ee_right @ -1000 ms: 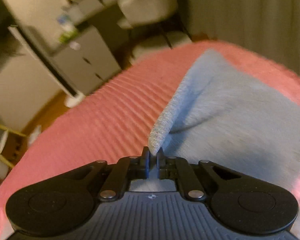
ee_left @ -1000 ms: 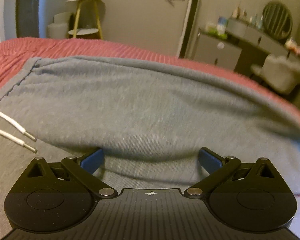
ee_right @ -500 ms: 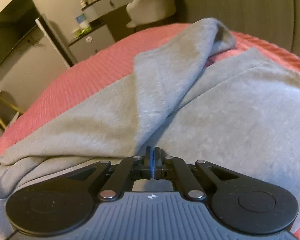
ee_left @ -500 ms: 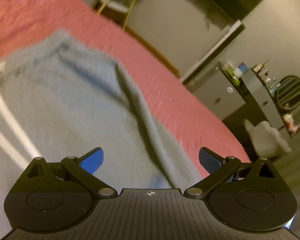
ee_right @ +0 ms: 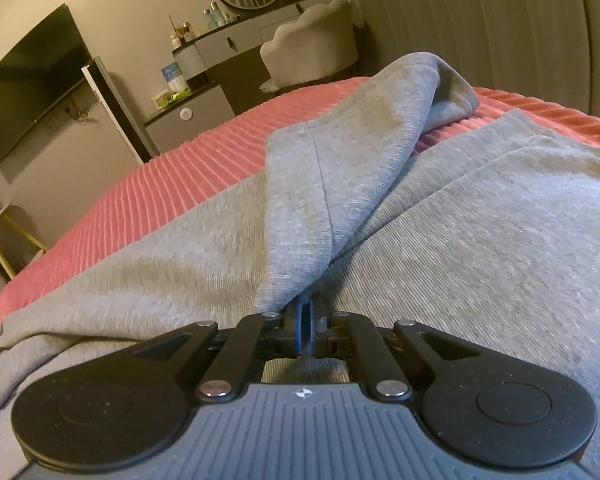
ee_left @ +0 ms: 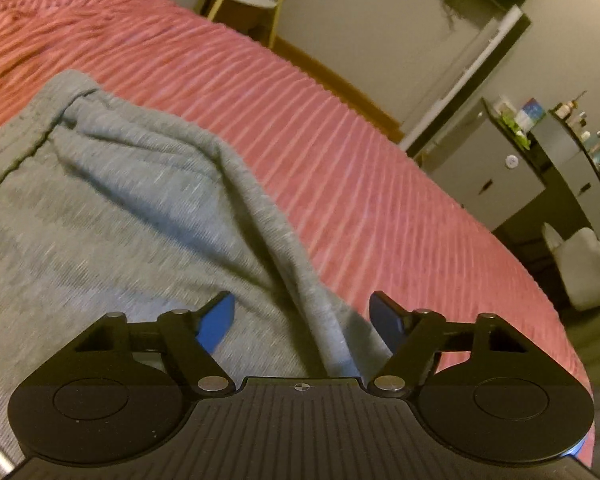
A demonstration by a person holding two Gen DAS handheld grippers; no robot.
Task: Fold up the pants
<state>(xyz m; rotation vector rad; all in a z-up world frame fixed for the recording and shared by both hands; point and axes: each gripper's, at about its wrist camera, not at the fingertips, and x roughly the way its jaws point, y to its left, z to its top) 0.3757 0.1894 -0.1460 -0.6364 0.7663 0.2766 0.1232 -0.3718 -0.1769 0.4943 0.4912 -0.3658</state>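
Pants (ee_right: 480, 240) in grey jersey lie spread across the red ribbed bedspread (ee_left: 320, 140), and from where I stand the fold looks only partly made. One leg has been brought across onto the rest of the garment: in the right wrist view it runs as a raised band from the far side of the bed down to the right gripper (ee_right: 305, 312), whose jaws are pressed together with the leg's end pinched between them. That leg is not laid flat; it tents up, and its far part bunches in a loose hump.

The left gripper (ee_left: 302, 320) hovers over a long ridge of cloth near the edge of the pants, its jaws closing, with the ridge lying between the blue pads (ee_left: 216, 324) but not yet squeezed.

I judge that the first lengthwise fold is underway rather than finished. What remains, as far as I can see, is setting the carried leg down square, smoothing the ridge and hump, then folding the length over.
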